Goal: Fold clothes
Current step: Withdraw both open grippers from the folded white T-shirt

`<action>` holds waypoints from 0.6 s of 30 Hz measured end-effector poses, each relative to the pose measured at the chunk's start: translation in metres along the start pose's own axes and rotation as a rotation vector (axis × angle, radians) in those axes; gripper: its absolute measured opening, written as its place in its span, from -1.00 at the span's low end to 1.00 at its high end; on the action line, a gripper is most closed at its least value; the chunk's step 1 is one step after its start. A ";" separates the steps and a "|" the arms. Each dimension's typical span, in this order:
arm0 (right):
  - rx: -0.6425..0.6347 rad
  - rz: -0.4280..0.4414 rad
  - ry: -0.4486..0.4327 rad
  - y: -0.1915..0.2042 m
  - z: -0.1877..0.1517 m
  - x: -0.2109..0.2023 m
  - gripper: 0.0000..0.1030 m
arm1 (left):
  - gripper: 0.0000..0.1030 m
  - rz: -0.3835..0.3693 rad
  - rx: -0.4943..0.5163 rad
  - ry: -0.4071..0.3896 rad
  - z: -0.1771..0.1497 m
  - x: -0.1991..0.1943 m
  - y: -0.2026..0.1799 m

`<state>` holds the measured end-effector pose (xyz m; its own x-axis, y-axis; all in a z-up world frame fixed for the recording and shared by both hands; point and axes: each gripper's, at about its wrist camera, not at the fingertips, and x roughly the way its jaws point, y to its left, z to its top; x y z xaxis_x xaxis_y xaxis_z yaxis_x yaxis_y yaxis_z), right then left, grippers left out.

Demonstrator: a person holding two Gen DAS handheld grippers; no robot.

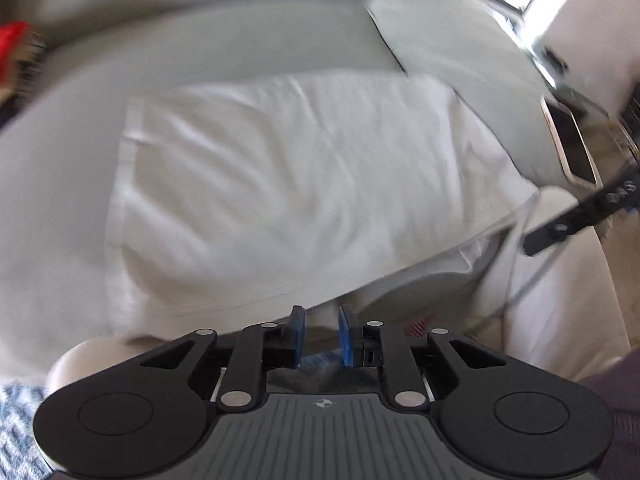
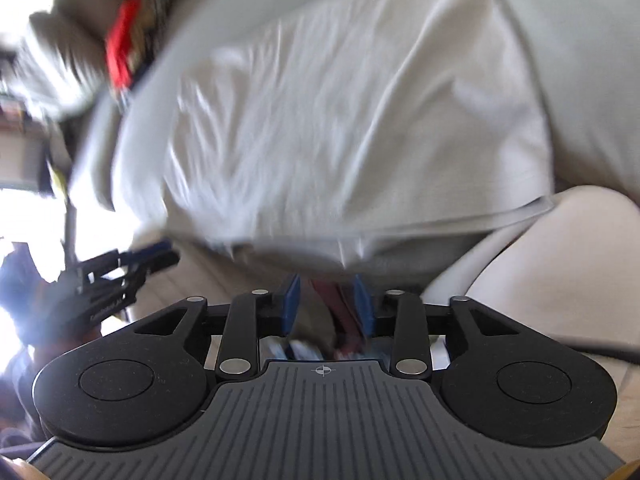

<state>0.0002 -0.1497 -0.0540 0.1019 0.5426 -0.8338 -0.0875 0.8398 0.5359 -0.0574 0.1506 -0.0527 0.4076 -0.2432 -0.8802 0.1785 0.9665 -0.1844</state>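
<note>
A white garment (image 1: 300, 184) lies folded into a wrinkled rectangle on a pale grey sofa seat (image 1: 60, 160). Its near edge hangs slightly over the seat's front. My left gripper (image 1: 322, 314) hovers just before that near edge, blue pads apart with nothing between them. The right gripper (image 1: 536, 240) shows as a black finger off the garment's right corner. In the right wrist view the same garment (image 2: 340, 120) fills the middle. My right gripper (image 2: 327, 284) stands open below its near edge, holding nothing. The left gripper (image 2: 168, 254) is off to the left, clear of the cloth.
A red object (image 2: 122, 52) lies at the seat's far left (image 1: 14, 46). A pale cushion (image 1: 440, 40) leans behind the garment on the right, beside a dark metal-rimmed slab (image 1: 568, 140). Blue-white knit fabric (image 1: 16, 420) is at the lower left. Both views are motion-blurred.
</note>
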 end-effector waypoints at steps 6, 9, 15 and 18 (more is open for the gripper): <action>0.035 -0.072 -0.251 -0.008 0.010 0.010 -0.59 | -0.51 0.048 -0.194 -0.194 0.008 -0.007 0.012; -0.003 -0.136 -0.247 -0.003 0.010 0.041 -0.59 | -0.55 0.054 -0.157 -0.202 0.023 0.022 -0.007; 0.055 -0.184 -0.066 -0.010 -0.012 0.056 -0.49 | -0.54 0.132 0.044 -0.123 0.006 0.071 -0.052; 0.071 -0.156 -0.115 -0.015 -0.013 0.034 -0.47 | -0.39 0.090 0.018 0.041 0.000 0.065 -0.047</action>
<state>-0.0081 -0.1436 -0.0920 0.2216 0.4010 -0.8889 0.0076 0.9108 0.4128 -0.0394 0.0890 -0.1010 0.3856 -0.1518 -0.9101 0.1592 0.9825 -0.0965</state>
